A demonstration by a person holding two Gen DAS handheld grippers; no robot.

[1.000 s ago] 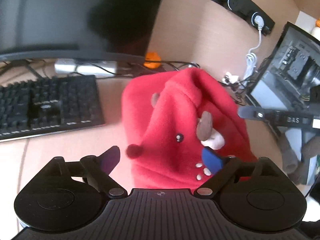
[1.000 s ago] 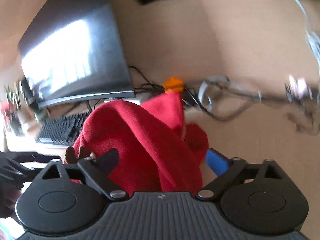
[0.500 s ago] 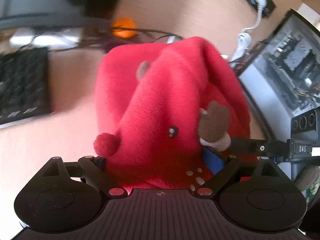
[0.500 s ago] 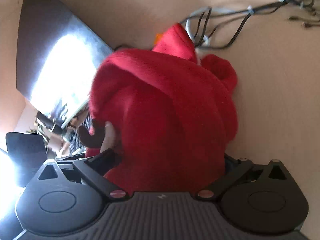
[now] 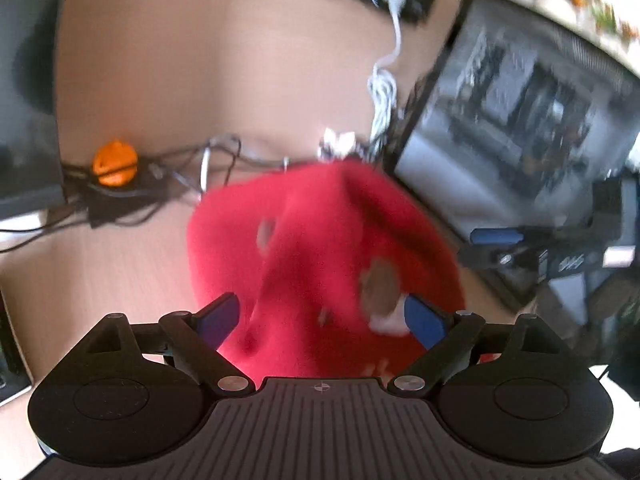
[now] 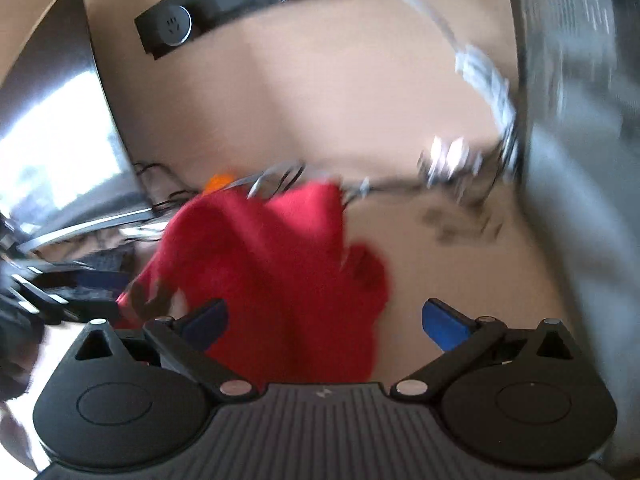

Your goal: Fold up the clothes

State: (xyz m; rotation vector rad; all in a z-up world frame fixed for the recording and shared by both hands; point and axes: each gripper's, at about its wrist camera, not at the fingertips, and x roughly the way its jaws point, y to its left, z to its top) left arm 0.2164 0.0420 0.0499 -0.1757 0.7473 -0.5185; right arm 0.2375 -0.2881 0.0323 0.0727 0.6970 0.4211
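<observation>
Left gripper (image 5: 322, 318): jaws spread wide, blue pads on black linkage arms; the red garment (image 5: 320, 248) bulges between them, but blur hides whether either pad touches the fleece, nothing visibly pinched. Right gripper (image 6: 324, 322): jaws released, having just been opening; the garment's edge lies between them nearer the left pad, the right pad stands clear over bare desk.

Garment: soft, fuzzy red fleece, bunched in a rounded heap with a ridge-like fold down the middle; brown antler-shaped appliqués (image 6: 150, 298) and small pale dots on the front. It rests on the desk (image 5: 120, 264), a smooth pale wood-grain surface.

Behind: tangle of thin dark cables (image 5: 188, 168), a round orange object (image 5: 115, 163), a coiled white cord (image 5: 384, 96), a black power strip (image 6: 212, 12). Glossy dark monitor (image 6: 60, 128) to the left; open computer case (image 5: 516, 120) to the right. Both views motion-blurred
</observation>
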